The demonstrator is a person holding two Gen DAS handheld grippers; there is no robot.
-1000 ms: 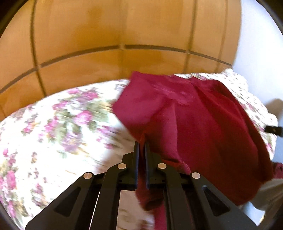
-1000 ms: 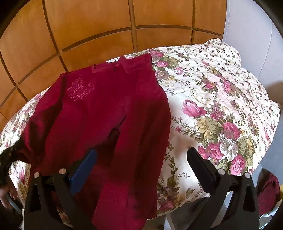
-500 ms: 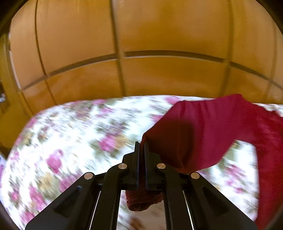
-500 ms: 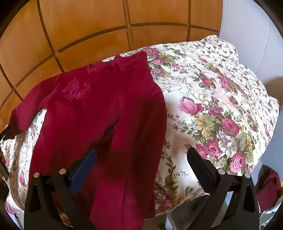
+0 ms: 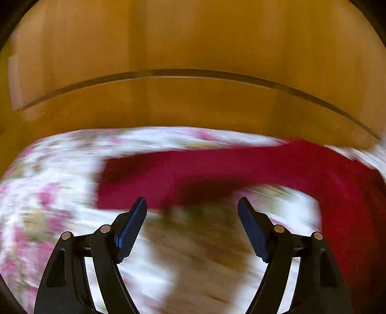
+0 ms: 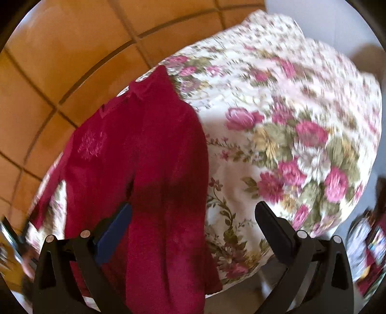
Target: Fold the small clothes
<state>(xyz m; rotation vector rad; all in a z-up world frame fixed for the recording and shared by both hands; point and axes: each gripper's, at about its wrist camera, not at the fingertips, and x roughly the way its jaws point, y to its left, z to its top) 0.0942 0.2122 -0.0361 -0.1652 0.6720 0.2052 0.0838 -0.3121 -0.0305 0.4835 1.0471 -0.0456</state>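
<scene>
A dark red long-sleeved top (image 6: pixel 144 154) lies spread on a floral cloth (image 6: pixel 289 120) over a table. In the blurred left wrist view its sleeve (image 5: pixel 193 174) stretches out flat to the left on the cloth. My left gripper (image 5: pixel 192 207) is open and empty just in front of the sleeve's end. My right gripper (image 6: pixel 193 212) is open and empty above the top's lower right part; its left finger (image 6: pixel 115 231) is over the red fabric.
The floor (image 6: pixel 48 72) behind the table is of orange-brown tiles. A pale wall (image 6: pixel 325 19) stands at the far right. Coloured items (image 6: pixel 371 253) lie blurred at the right edge, below the table.
My left gripper pulled the sleeve out to the left, then opened and let it go; the sleeve now lies flat. The right gripper stayed open and shifted a little.
</scene>
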